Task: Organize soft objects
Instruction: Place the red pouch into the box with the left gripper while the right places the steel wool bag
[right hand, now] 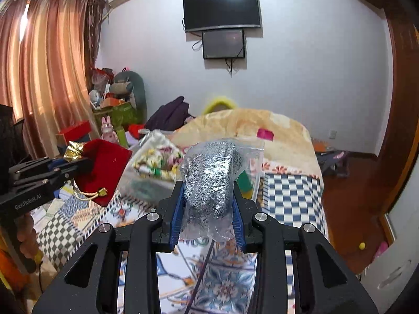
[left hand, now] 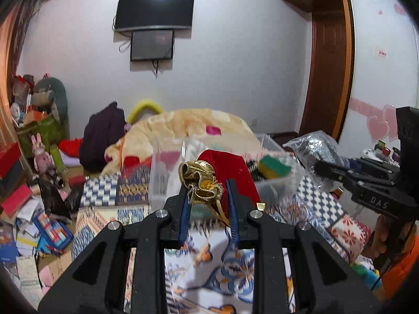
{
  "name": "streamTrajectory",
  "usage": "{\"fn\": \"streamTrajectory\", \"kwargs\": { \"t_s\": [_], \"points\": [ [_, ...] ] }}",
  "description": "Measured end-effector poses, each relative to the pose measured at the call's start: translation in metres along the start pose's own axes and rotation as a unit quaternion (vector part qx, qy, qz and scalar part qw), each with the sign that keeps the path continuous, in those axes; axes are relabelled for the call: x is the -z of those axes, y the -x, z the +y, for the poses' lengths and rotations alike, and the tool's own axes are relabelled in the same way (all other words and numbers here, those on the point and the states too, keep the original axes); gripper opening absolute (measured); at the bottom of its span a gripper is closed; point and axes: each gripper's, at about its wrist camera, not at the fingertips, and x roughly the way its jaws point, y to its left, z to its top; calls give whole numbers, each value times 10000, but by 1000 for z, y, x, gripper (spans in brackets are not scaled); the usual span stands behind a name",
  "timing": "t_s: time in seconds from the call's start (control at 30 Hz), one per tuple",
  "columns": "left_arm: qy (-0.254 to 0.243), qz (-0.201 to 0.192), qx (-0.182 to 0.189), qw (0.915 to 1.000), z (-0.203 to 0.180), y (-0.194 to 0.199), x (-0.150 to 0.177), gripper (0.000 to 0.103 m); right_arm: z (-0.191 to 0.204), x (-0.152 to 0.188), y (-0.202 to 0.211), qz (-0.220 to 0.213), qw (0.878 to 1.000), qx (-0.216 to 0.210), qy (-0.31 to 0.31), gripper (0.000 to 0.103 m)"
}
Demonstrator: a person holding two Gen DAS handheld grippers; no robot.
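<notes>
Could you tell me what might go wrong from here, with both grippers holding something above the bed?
1. The left gripper pinches the red velvet drawstring pouch only at its gathered gold neck, so the hanging pouch could slip out.
2. The right gripper squeezes a grey knitted item in a clear plastic bag; slick film may slide between the pads.
3. The clear plastic bin already looks crowded, so dropped items might spill over.

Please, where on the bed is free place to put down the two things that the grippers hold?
Free: the checked blue-and-white quilt right of the clear plastic box, below the yellow blanket; also the flowered cover under the grippers. Crowded: the box itself and the floor pile on the left.
</notes>
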Motion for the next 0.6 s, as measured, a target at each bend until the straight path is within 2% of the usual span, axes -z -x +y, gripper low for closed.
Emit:
{"fn": "streamTrajectory", "kwargs": {
  "t_s": [0.23, 0.37, 0.6],
  "points": [
    [17, -82, -8, 10000, 0, -25, -23, 25, 1, -19, -16, -163, 9999, 17, 11, 30],
    [121, 3, 58, 9999, 1, -46, -29, 25, 3, -25, -28, -183, 9998, 32, 87, 30],
    [198, 336, 14, 9992, 1, -91, -28, 25, 6, -25, -57, 125, 9997, 5, 225, 30]
  ]
}}
